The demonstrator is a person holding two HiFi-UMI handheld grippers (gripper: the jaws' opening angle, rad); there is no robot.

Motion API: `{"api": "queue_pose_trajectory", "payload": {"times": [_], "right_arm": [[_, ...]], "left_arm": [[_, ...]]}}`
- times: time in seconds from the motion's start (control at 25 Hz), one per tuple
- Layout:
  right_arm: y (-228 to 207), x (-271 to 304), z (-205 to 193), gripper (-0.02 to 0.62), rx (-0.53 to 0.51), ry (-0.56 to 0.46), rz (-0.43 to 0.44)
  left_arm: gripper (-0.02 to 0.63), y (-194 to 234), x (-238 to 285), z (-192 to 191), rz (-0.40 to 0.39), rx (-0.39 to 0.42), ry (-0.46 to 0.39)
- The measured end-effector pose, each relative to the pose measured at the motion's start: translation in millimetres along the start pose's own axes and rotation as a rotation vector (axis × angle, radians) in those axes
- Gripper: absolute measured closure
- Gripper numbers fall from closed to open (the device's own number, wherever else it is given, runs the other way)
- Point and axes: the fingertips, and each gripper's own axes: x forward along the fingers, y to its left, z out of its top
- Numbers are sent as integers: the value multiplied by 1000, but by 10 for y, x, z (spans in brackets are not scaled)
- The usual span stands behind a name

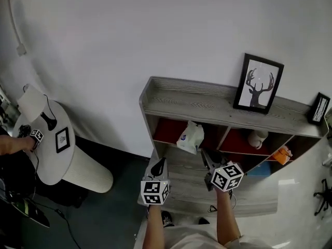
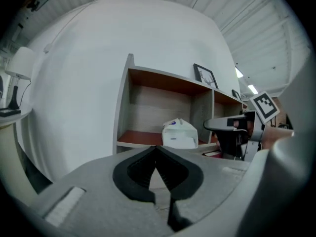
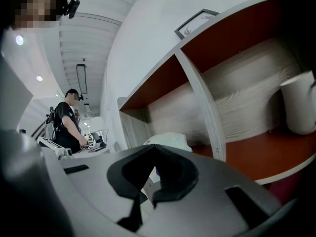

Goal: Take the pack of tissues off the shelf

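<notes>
Shelf (image 1: pixel 197 100): one tissue pack (image 1: pixel 190 137); left gripper (image 1: pixel 158 166), right gripper (image 1: pixel 210 161) closed.

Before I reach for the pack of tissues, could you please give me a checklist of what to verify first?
1. Pack of tissues sits in the leftmost compartment of the shelf: ok.
2. Nothing stands in front of the pack: ok.
3. Left gripper has its jaws apart for a grasp: not ok, shut and empty.
4. Right gripper has its jaws apart: not ok, shut and empty.
5. White cup is kept from the pack by a divider: ok.
</notes>
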Motion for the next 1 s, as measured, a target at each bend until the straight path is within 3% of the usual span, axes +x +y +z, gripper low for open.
{"api": "queue_pose_trajectory", "payload": {"times": [0.24, 0.52, 0.68, 1.0], "right_arm": [[21, 14, 5, 580, -16, -68, -102], [8, 53, -209, 578, -133, 8, -266], [95, 63, -296, 570, -140, 12, -288], [69, -65, -290, 489, -106, 0, -340]], "left_arm": [[598, 123, 160, 31, -95, 7, 1], [598, 140, 159, 41, -200, 43, 7], [598, 264, 89, 25, -205, 36, -3], [598, 155, 149, -29, -263, 6, 0]]}}
